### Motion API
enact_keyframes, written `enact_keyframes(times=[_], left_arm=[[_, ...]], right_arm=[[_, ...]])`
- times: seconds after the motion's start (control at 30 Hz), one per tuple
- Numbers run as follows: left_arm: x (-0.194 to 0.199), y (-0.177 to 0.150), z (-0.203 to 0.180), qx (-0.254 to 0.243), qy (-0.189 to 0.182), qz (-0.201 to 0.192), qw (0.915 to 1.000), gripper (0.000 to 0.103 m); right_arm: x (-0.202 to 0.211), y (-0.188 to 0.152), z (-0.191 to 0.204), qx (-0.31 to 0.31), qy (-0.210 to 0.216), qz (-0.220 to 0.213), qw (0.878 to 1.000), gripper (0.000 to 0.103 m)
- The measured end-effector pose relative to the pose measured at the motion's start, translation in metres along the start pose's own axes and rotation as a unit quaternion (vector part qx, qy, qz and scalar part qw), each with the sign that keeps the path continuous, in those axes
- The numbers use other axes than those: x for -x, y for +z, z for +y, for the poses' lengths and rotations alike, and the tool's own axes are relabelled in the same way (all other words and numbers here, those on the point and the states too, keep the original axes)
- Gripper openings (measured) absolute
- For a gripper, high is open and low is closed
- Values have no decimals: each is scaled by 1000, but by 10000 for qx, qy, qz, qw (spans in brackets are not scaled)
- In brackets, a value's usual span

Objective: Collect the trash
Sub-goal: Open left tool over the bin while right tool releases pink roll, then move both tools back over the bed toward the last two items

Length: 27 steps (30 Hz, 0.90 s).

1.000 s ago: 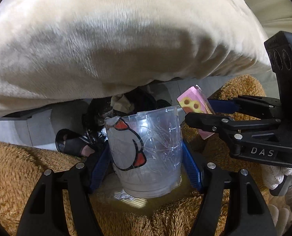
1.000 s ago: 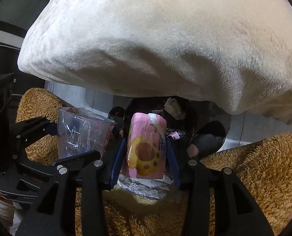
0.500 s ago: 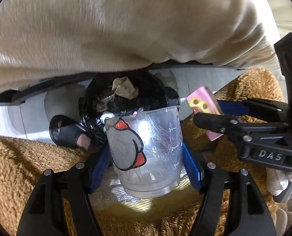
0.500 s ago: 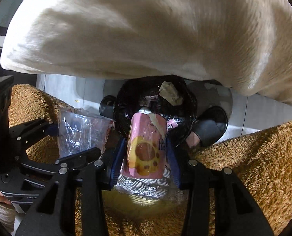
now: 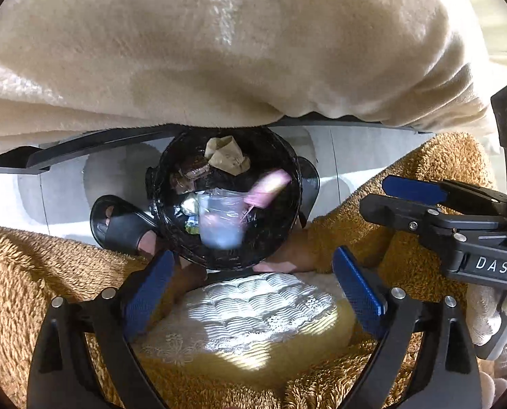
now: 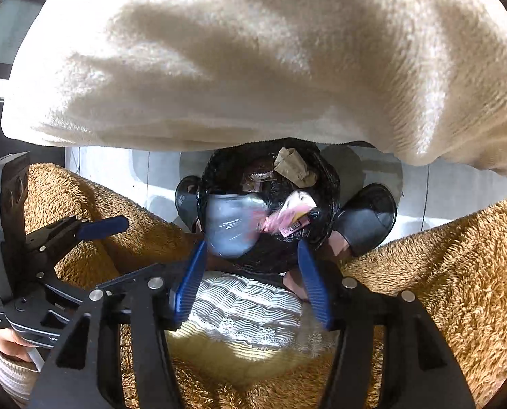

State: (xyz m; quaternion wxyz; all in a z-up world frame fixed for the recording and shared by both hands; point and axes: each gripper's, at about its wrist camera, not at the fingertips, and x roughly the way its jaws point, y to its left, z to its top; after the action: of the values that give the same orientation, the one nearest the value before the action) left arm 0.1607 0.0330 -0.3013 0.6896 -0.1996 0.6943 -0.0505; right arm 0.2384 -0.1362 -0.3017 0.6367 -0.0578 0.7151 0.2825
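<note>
A black-lined trash bin [image 5: 287, 225] [image 6: 325, 184] stands on the floor below both grippers. A clear plastic cup [image 5: 219, 221] [image 6: 233, 225] and a pink carton [image 5: 268, 189] [image 6: 287, 218] are blurred inside its mouth, among a crumpled brown paper [image 5: 227, 155] [image 6: 294, 167] and wrappers. My left gripper [image 5: 253, 283] is open and empty above the bin's near rim. My right gripper [image 6: 253, 279] is open and empty too; it shows at the right of the left wrist view [image 5: 413, 201].
Black slippers [image 5: 120, 225] [image 6: 366, 218] with feet in them flank the bin. Brown fleece-clad legs [image 5: 31, 289] [image 6: 441, 272] lie on both sides. A cream blanket [image 5: 219, 51] overhangs above. A white lace cushion [image 5: 253, 306] sits under the grippers.
Both grippers have opened. The clear cup and the pink carton have left the jaws and dropped into the bin.
</note>
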Motion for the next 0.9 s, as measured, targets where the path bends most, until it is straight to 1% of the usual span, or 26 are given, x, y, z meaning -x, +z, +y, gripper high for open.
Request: enact_keyframes(times=[0.2, 0.37, 0.5, 0.7, 0.77, 0.8, 0.9], left_arm=[[17, -3, 3, 10, 73, -230, 9997, 92], [34, -9, 0, -43, 128, -405, 9991, 92], [51, -12, -5, -110, 132, -578, 9982, 92], [91, -10, -13, -225, 149, -1019, 9944, 92], [108, -7, -15, -261, 155, -1199, 9923, 92], [115, -5, -17, -280, 162, -1281, 9912, 92], [139, 1, -21, -366, 188, -1539, 9872, 92]], right_arm=[[10, -2, 4, 46, 77, -60, 9999, 56], [27, -6, 9, 123, 146, -176, 9997, 56], [44, -7, 16, 229, 119, -329, 9991, 56], [80, -5, 26, 450, 82, -725, 9963, 56], [94, -2, 29, 535, 66, -893, 9945, 56], [102, 0, 31, 574, 67, -992, 9934, 59], [124, 10, 33, 651, 107, -1257, 9899, 59]])
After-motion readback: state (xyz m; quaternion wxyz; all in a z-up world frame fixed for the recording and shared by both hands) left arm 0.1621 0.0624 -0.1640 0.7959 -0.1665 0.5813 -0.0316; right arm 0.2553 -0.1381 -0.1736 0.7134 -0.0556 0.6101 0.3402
